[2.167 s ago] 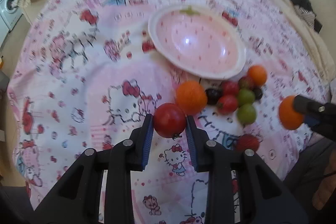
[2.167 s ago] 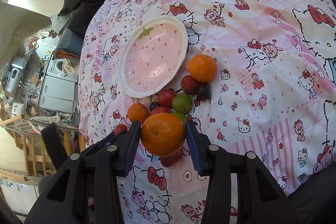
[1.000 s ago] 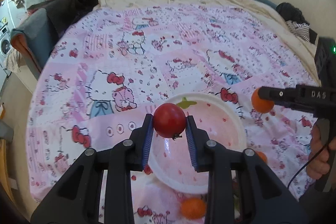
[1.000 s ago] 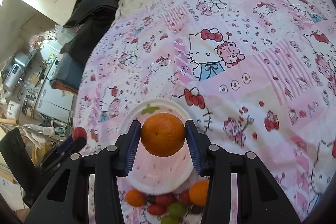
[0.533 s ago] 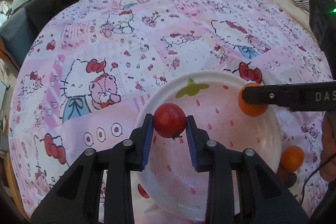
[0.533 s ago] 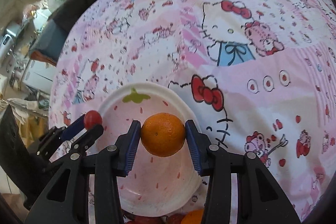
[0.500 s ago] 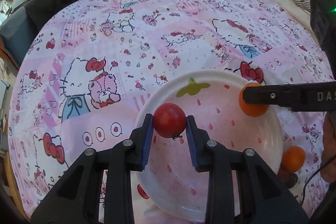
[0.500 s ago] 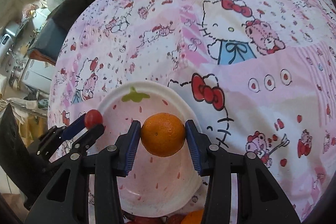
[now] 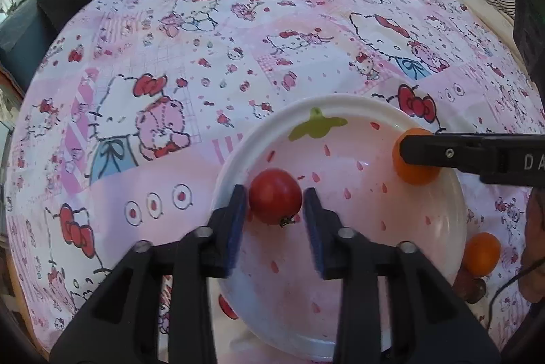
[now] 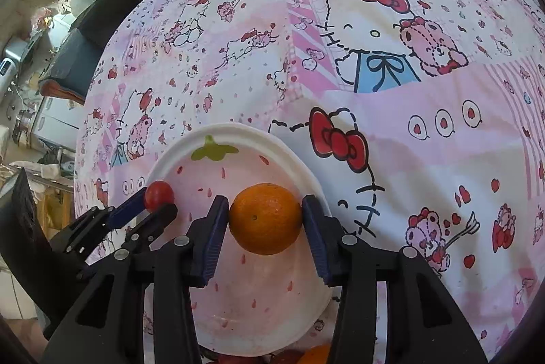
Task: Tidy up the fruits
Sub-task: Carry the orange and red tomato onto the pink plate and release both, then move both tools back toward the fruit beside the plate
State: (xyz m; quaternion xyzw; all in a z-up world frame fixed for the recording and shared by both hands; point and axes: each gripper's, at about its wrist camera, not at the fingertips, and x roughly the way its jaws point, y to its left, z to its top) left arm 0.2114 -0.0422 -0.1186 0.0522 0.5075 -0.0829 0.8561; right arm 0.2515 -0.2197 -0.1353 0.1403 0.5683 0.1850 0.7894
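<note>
Poised over the plate [image 9: 340, 100] on the bedcover [image 9: 170, 159], one fruit to each pair.

On the left tongs [image 9: 273, 193]: just been opening, now apart, with a thin gap on either side of the tomato [image 9: 275, 200]. Not pinched, then, and low against the plate's left inner slope. Cannot tell whether resting on it or dropping.

On the right tongs [image 10: 265, 203]: clamped on the orange [image 10: 265, 219], pads flush on both flanks, above the plate's right half and close inside its rim.

Handling, as a judgement only:
- **Weight:** light, both of them.
- **Tomato:** thin taut skin, soft beneath, smooth and round. Likely to bruise under a hard squeeze and to roll once freed. Best taken across the widest girth with the lightest pinch, stem end clear of the pads.
- **Orange:** firmer, with a dimpled peel offering the pads some bite, so tolerant of more pressure. Again best gripped across the middle, never near a pole, for fear of squirting out.
- **Plate:** shallow and sloped, probably enough to gather rolling fruit toward its centre. Worth letting go low over it rather than from height.

Just outside the plate's right rim, on the bedcover: another orange [image 9: 482, 253] and a dark fruit [image 9: 473, 285], partly hidden, not yet collected.
</note>
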